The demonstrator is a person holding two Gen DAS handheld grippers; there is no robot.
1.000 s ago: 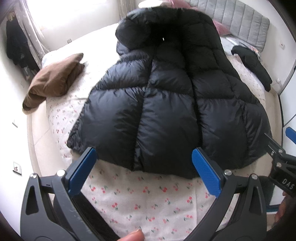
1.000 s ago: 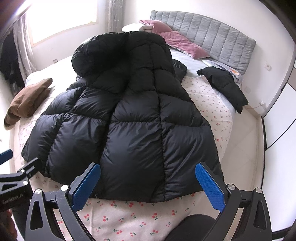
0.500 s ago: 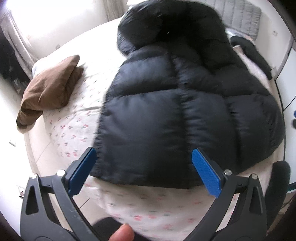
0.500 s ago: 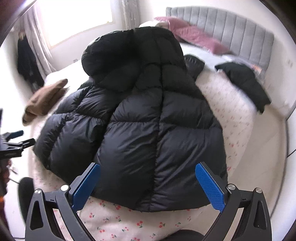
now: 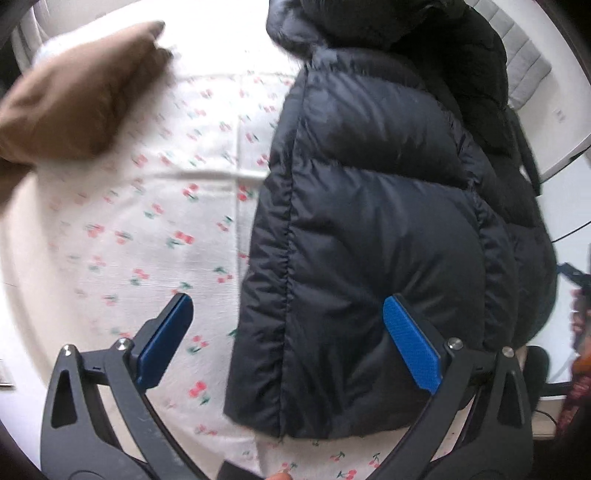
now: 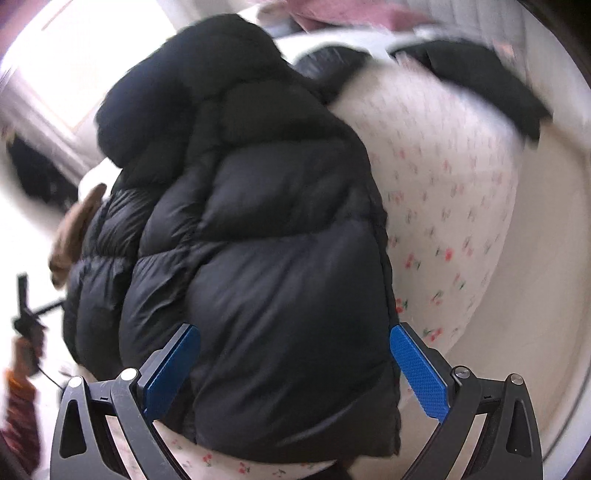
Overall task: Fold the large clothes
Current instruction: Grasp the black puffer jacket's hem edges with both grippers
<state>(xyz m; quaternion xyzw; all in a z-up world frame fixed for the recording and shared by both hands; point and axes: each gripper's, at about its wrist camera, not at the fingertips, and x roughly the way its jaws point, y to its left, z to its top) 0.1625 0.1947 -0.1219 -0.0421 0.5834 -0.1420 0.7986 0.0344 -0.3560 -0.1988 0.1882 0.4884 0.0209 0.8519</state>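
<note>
Left wrist view first: the left gripper (image 5: 288, 343) has swung toward the jacket's left side since a second ago, when it faced the whole hem square on. Now the brown folded garment (image 5: 77, 96) fills the upper left corner, far larger than before and blurred, and the cherry-print bedsheet (image 5: 155, 229) takes up the middle where black fabric used to be. The black puffer jacket (image 5: 376, 229) lies on the bed with its left edge running between the two blue pads; the left pad (image 5: 166, 343) sits over the sheet and the right pad over the quilted fabric. The jaws stand wide apart, holding nothing. At the far right edge, part of the other tool shows dimly.

From the right wrist view, the right gripper (image 6: 295, 373) has closed in on the jacket (image 6: 258, 240) as well; the hem that lay beyond the pads a second ago now sits between them, and the jacket's right edge falls just inside the right pad (image 6: 421, 373). These jaws are spread wide too, gripping nothing. The sheet (image 6: 450, 206) shows to the right of the jacket, and the whole frame is smeared with motion.

Counting: one puffer jacket, one brown garment (image 6: 74, 236), one other black garment (image 6: 487, 81) at the upper right near the headboard, a blur of pink pillow (image 6: 354, 14) whose number I cannot tell, two grippers with two blue pads each.
</note>
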